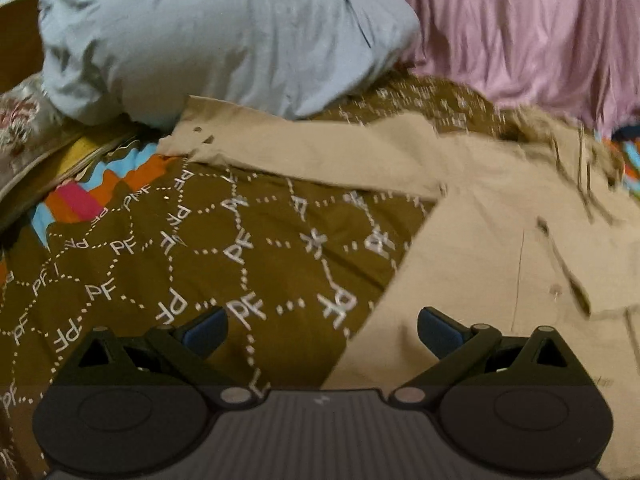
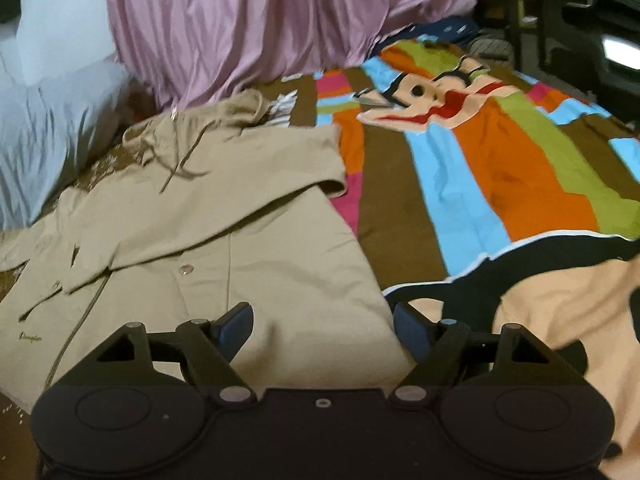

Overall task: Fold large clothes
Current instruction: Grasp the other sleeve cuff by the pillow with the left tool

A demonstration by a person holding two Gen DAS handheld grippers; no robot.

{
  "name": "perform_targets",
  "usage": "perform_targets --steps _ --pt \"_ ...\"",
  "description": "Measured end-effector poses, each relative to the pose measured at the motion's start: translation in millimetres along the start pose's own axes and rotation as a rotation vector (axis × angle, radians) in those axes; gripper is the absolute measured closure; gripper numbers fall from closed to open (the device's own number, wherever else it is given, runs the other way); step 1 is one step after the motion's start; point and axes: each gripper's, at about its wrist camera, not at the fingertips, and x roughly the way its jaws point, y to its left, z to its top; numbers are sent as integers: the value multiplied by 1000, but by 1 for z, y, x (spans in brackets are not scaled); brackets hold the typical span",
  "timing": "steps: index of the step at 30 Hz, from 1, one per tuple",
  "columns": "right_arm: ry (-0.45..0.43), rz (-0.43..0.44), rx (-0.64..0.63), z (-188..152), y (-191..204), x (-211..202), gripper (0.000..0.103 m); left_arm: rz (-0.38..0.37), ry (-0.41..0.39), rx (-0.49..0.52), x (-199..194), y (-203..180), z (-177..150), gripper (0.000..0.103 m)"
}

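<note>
A tan hooded jacket (image 2: pixel 240 240) lies flat on the bed, front up, with snaps and a small chest logo showing. Its hood and drawstrings (image 2: pixel 188 140) point toward the far side. One sleeve (image 2: pixel 260 188) is folded across the chest. In the left wrist view the jacket (image 1: pixel 500 240) fills the right side, and its other sleeve (image 1: pixel 300 148) stretches left toward a pillow. My left gripper (image 1: pixel 322 332) is open over the jacket's left edge and the brown cover, holding nothing. My right gripper (image 2: pixel 324 326) is open above the jacket's right edge, with nothing between its fingers.
A brown cover printed with "PF" (image 1: pixel 200 248) lies under the jacket. A light blue pillow (image 1: pixel 220 40) and pink hanging cloth (image 2: pixel 260 20) bound the far side. A striped cartoon blanket (image 2: pixel 500 160) spreads to the right. A dark chair (image 2: pixel 580 20) stands at the far right.
</note>
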Motion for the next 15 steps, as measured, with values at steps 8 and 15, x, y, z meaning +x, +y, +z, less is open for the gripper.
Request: perform_targets --steps 8,15 --pt "-111 83 -89 -17 38 -14 5 74 -61 -92 45 55 67 1" --pt "-112 226 -149 -21 94 -4 1 104 -100 -316 123 122 133 10"
